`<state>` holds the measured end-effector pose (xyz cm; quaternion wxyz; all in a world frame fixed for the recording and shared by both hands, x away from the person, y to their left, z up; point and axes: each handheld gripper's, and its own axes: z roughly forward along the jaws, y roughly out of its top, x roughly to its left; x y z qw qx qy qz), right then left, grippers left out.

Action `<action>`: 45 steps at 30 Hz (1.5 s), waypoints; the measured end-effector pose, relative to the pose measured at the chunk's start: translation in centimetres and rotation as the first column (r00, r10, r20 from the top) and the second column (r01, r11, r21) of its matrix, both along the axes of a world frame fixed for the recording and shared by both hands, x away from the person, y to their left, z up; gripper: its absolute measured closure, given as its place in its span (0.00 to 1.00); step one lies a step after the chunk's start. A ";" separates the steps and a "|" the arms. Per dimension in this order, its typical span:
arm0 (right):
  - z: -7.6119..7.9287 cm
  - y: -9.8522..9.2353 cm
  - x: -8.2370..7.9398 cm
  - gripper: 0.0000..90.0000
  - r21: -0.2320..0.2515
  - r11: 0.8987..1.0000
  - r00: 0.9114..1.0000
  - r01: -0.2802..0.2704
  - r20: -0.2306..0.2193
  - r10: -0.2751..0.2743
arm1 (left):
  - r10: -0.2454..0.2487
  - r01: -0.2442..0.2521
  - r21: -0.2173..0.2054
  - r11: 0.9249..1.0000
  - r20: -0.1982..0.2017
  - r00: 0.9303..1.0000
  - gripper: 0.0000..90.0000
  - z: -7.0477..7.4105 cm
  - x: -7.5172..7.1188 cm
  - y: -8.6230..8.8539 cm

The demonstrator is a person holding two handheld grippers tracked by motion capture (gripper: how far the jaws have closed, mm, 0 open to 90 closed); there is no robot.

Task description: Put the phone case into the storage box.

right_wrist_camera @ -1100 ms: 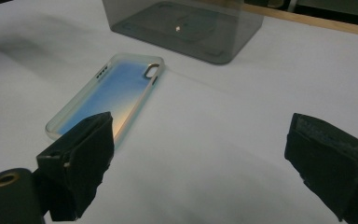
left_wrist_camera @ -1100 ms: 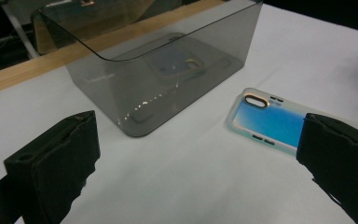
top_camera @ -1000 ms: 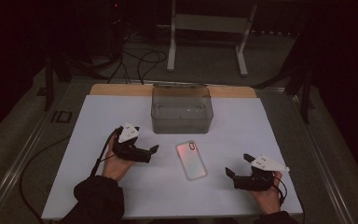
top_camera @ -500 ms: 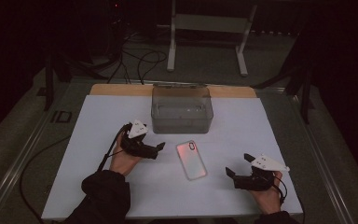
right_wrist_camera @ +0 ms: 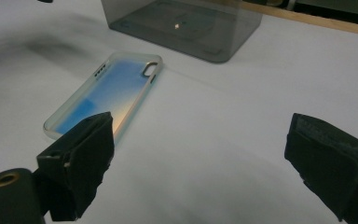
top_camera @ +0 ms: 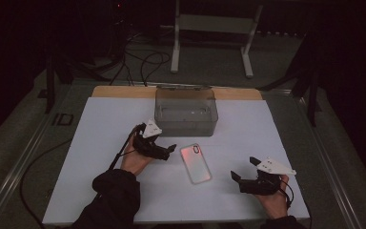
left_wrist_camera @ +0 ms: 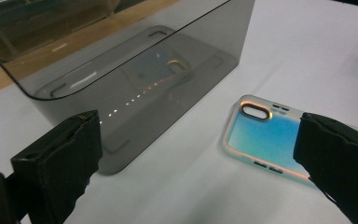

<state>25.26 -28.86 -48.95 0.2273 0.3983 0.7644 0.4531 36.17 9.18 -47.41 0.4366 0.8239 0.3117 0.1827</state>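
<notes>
**Two open grippers, one phone case between them**

Both pairs of jaws are held wide and empty. The left gripper is poised just beside the phone case, whose camera end lies ahead of its jaws, close to one of them in the left gripper view; the right gripper is set near the case's other end, apart from it. The case lies flat, so a grasp is best made across its narrow width, with one jaw slid low against each long edge and the closing done gently, since the thin shell may skid or flex. Beyond the jaws a smoky clear box stands empty. The white surface is otherwise bare; past it, cables and a stand's legs are seen on a dim floor.
</notes>
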 end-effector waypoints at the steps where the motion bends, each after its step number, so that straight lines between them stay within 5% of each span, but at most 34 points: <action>1: 0.0 0.0 0.0 0.09 -0.002 1.000 1.000 0.001 0.000 -0.001 | -0.001 0.001 0.005 1.000 -0.002 1.000 0.03 -0.1 0.1 -0.1; 35: 0.1 -0.1 0.1 0.09 -0.006 1.000 1.000 0.002 -0.010 -0.002 | -0.062 0.072 0.065 0.995 -0.140 0.988 0.19 -2.6 2.5 -5.4; 40: 0.0 -0.1 0.1 0.09 -0.006 1.000 1.000 0.001 -0.010 -0.001 | -0.052 0.070 0.099 0.993 -0.174 0.983 0.29 -3.4 2.8 -6.2; 45: 0.0 -0.1 0.1 0.09 -0.004 1.000 1.000 0.000 -0.012 0.000 | -0.079 0.100 0.090 0.991 -0.221 0.972 0.56 -4.0 3.2 -6.4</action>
